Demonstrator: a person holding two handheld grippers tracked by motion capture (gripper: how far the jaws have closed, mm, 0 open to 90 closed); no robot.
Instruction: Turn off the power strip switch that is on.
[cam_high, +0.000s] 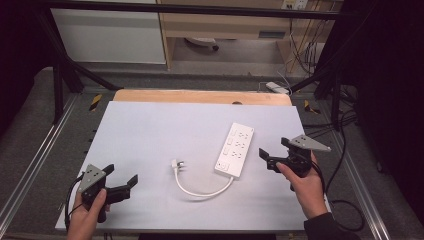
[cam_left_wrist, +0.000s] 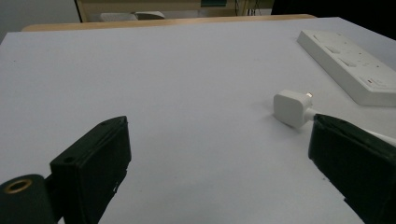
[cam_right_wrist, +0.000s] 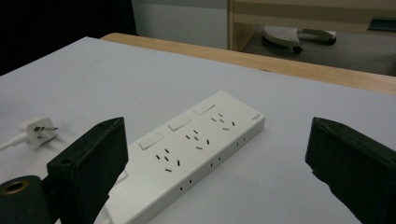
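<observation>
White power strip (cam_high: 235, 149): three switches, three socket groups, lay flat and diagonal on the desk, right of centre. Its white cable (cam_high: 200, 190) curved leftward to a white plug (cam_high: 175, 164) lying apart from it.

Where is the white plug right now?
In the high view the plug lies loose on the table near its middle, left of the power strip, between the left tongs and right tongs.

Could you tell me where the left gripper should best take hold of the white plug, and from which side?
Probably across the plug's flat white body, coming from the left gripper's own side. It lies flat, pins pointing away from its cable, which leaves toward the power strip; avoid both ends.
</observation>
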